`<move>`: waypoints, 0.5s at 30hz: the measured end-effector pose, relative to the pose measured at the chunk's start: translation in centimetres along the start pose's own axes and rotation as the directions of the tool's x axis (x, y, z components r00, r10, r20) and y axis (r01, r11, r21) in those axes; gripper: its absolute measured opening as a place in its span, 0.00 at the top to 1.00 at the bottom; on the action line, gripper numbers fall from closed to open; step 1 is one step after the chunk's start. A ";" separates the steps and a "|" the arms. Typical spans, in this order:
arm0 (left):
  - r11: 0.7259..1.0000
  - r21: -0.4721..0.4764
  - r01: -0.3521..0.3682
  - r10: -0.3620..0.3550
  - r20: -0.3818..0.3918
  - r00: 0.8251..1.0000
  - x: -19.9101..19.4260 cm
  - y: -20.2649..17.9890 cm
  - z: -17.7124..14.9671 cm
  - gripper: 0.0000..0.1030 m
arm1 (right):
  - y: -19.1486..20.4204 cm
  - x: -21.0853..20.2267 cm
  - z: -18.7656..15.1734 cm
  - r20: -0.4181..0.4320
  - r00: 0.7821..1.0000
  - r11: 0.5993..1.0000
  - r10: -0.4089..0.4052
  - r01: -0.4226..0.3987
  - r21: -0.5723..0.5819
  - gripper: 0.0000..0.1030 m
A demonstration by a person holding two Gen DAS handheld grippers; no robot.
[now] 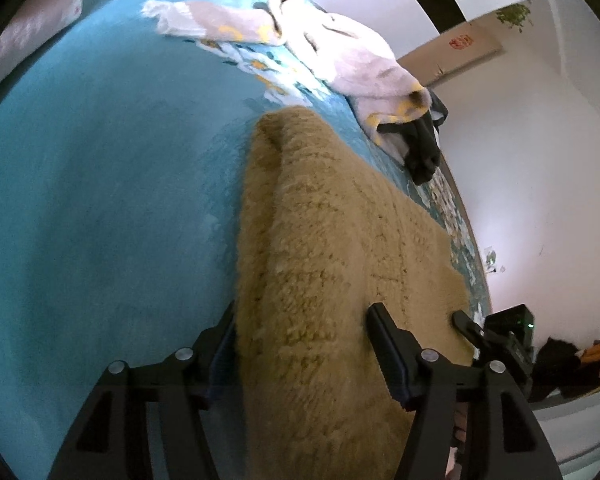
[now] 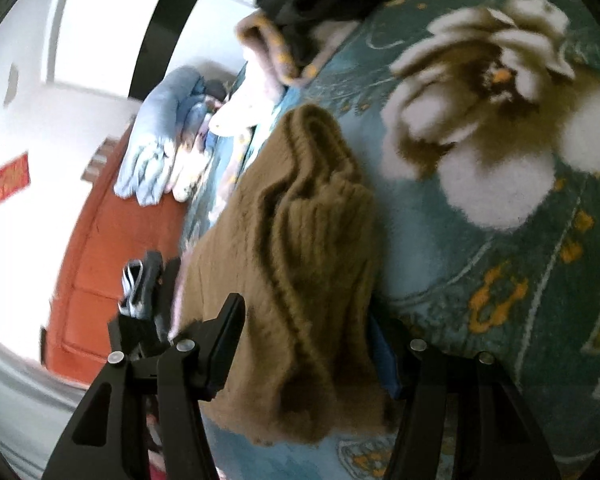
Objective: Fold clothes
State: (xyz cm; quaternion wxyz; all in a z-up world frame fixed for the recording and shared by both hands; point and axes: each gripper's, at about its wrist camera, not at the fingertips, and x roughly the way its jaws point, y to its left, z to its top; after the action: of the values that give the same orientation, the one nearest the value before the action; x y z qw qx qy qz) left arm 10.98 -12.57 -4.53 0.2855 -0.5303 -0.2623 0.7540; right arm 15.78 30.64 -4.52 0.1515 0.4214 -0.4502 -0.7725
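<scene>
A tan knitted sweater lies on a teal bed cover. My left gripper is open, its two fingers on either side of the sweater's near edge. In the right wrist view the same sweater lies bunched, with ribbed folds. My right gripper is open and straddles its near end. The right gripper's tip also shows in the left wrist view at the sweater's far right edge.
A pale pink fleece garment and a dark garment lie at the bed's far edge. The cover has a large white flower print. A light blue bundle and an orange-red door show beyond.
</scene>
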 end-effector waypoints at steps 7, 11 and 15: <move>1.000 -0.007 -0.023 0.023 0.015 1.000 -0.2 -0.6 0.0 0.47 | 0.8 0.8 0.4 0.036 0.999 0.999 -0.021 0.020 0.028 0.62; 0.999 0.024 -0.039 0.038 0.044 0.998 -1.1 -1.5 -0.1 0.63 | 2.5 -0.1 -0.1 0.054 0.998 1.000 -0.019 0.020 -0.011 0.64; 0.998 0.054 -0.037 0.033 0.065 0.997 -2.5 -2.6 -0.2 0.66 | 5.6 -1.1 -0.8 0.063 0.998 0.996 -0.024 0.030 -0.087 0.65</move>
State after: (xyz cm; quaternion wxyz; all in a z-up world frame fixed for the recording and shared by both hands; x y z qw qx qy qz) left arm 12.30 -12.52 -1.14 0.2783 -0.5022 -0.2411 0.7825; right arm 16.24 27.80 0.50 0.1455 0.3962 -0.4144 -0.8063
